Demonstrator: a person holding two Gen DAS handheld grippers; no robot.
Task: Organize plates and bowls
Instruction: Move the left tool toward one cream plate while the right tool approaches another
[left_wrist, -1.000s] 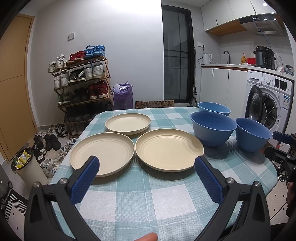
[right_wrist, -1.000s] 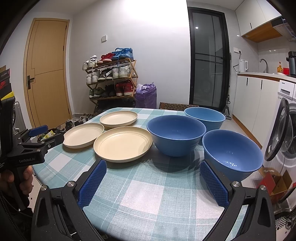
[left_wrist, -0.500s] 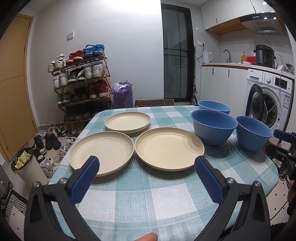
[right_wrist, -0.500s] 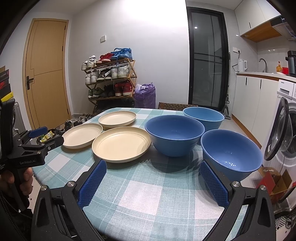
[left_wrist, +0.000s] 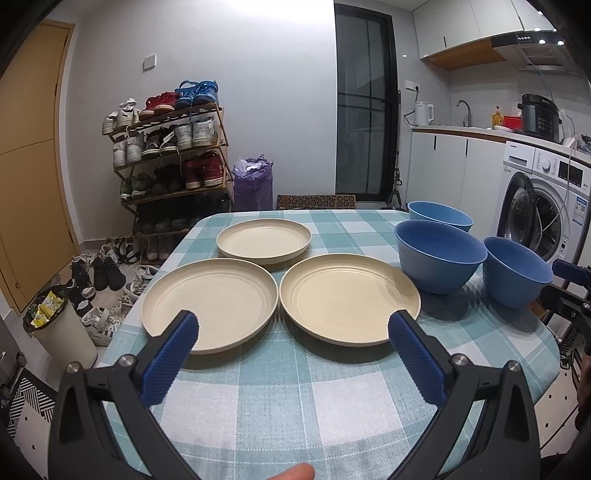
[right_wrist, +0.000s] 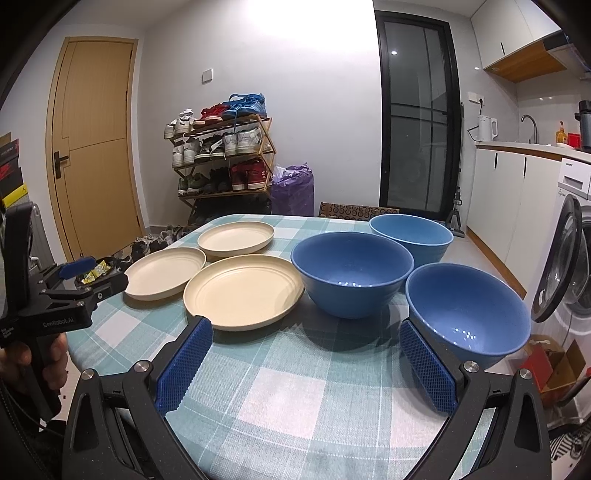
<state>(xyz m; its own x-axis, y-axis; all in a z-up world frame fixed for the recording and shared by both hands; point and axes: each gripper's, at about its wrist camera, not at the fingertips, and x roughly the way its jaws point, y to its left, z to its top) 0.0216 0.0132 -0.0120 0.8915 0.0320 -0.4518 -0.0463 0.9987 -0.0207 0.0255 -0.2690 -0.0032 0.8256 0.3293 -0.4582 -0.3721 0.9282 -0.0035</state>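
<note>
Three cream plates lie flat on the checked tablecloth: a near left plate (left_wrist: 208, 302), a near right plate (left_wrist: 349, 297) and a smaller far plate (left_wrist: 264, 243). Three blue bowls stand upright to their right: a middle bowl (left_wrist: 439, 254), a far bowl (left_wrist: 439, 216) and a near right bowl (left_wrist: 517, 275). My left gripper (left_wrist: 293, 325) hovers open in front of the two near plates, holding nothing. My right gripper (right_wrist: 306, 330) is open and empty, before the middle bowl (right_wrist: 351, 273) and the near right bowl (right_wrist: 467, 312).
The table (left_wrist: 295, 398) has bare checked cloth near its front edge. A shoe rack (left_wrist: 170, 158), a purple bag (left_wrist: 253, 182) and a bin (left_wrist: 55, 325) stand beyond the left side. A washing machine (left_wrist: 543, 206) and white cabinets stand at the right.
Both grippers drifted slightly; the plates and bowls sit a little lower in the right wrist view. Nothing on the table has moved and both grippers stay open.
</note>
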